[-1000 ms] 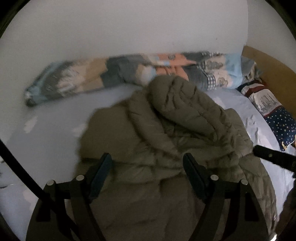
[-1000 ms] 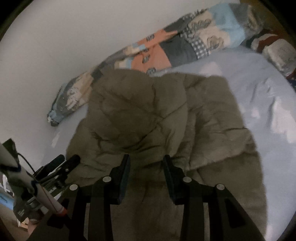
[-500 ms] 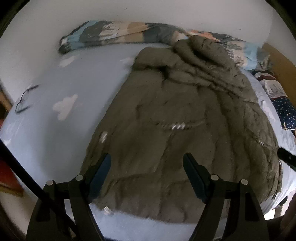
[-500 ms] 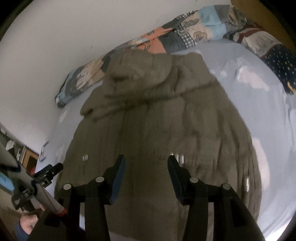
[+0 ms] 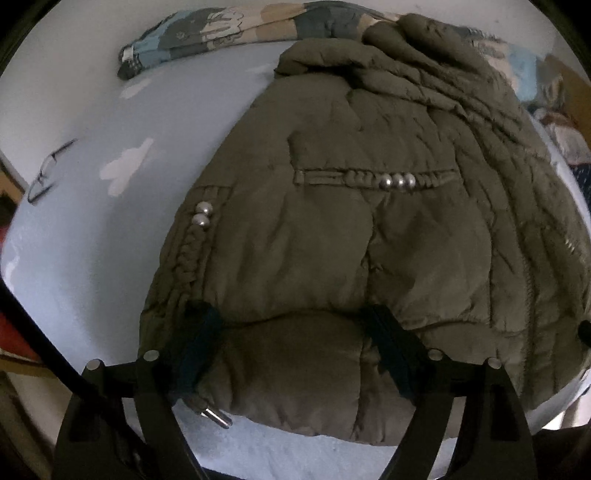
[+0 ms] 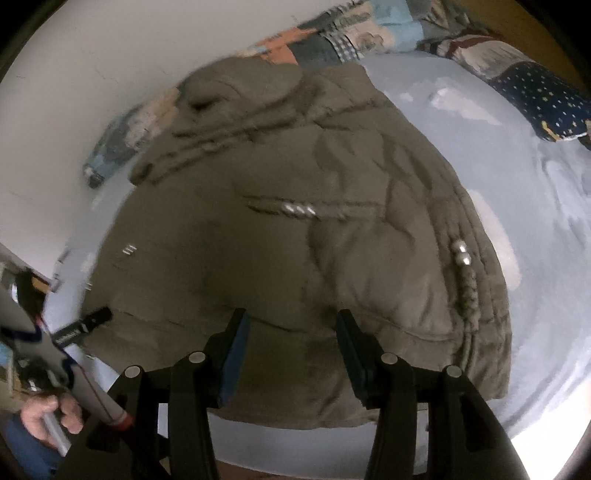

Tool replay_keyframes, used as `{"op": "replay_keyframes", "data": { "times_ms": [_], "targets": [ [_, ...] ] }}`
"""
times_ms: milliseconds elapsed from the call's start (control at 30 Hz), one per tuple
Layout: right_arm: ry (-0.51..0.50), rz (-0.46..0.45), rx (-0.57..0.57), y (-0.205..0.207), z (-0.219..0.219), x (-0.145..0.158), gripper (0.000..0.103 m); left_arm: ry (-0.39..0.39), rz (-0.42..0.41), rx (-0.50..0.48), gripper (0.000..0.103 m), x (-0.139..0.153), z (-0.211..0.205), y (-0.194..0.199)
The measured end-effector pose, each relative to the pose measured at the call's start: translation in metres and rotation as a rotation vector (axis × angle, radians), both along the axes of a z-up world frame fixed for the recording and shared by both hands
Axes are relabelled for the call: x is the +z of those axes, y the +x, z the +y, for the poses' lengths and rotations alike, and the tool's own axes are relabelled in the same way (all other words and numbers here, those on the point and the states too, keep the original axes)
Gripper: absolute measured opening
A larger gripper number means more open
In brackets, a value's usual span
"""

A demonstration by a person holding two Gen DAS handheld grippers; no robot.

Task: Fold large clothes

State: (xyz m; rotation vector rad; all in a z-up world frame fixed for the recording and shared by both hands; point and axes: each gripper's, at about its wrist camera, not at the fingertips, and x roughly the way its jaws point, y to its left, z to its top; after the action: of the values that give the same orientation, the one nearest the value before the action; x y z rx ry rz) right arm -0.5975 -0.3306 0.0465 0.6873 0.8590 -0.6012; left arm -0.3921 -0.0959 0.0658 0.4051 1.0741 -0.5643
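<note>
An olive-brown puffer jacket (image 5: 351, 229) lies spread on the light blue bed, hood toward the far wall and hem toward me. It also shows in the right wrist view (image 6: 295, 240). My left gripper (image 5: 291, 325) is open, its jaws straddling the padded hem at the jacket's near left corner. My right gripper (image 6: 291, 325) is open and empty, just above the hem nearer the right side. The left gripper's tip (image 6: 83, 325) shows at the left edge of the right wrist view.
A patchwork rolled quilt (image 5: 229, 26) lies along the far wall. A star-patterned dark blue pillow (image 6: 543, 99) sits at the far right. Glasses (image 5: 48, 173) lie on the sheet at the left. The bed's near edge (image 6: 295, 454) runs just below the hem.
Both grippers have pulled back from the hood end toward the bed's near edge and dropped to the hem. The left jaws now straddle the hem. The jacket lies flatter.
</note>
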Motion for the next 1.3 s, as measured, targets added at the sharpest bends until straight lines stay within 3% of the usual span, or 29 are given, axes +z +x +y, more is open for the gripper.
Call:
{"op": "replay_keyframes", "data": {
  "times_ms": [367,567,733,1133,1300],
  "targets": [
    [0.003,0.032,0.044,0.004,0.006,-0.022,0.061,0.029,-0.08,-0.028,0.09,-0.006,-0.001,-0.012],
    [0.017,0.014,0.055,-0.001,0.007,-0.024,0.062,0.07,-0.06,0.021,0.092,-0.005,-0.006,-0.01],
    [0.038,-0.009,0.044,-0.009,0.008,-0.025,0.062,0.02,-0.116,0.028,0.094,-0.009,0.002,-0.021],
    [0.03,-0.009,0.007,-0.012,0.015,-0.025,0.064,0.021,-0.085,0.014,0.098,-0.01,0.001,-0.014],
    [0.05,0.011,0.009,-0.009,0.017,-0.024,0.073,0.018,-0.069,0.002,0.099,-0.01,0.001,-0.012]
  ]
}}
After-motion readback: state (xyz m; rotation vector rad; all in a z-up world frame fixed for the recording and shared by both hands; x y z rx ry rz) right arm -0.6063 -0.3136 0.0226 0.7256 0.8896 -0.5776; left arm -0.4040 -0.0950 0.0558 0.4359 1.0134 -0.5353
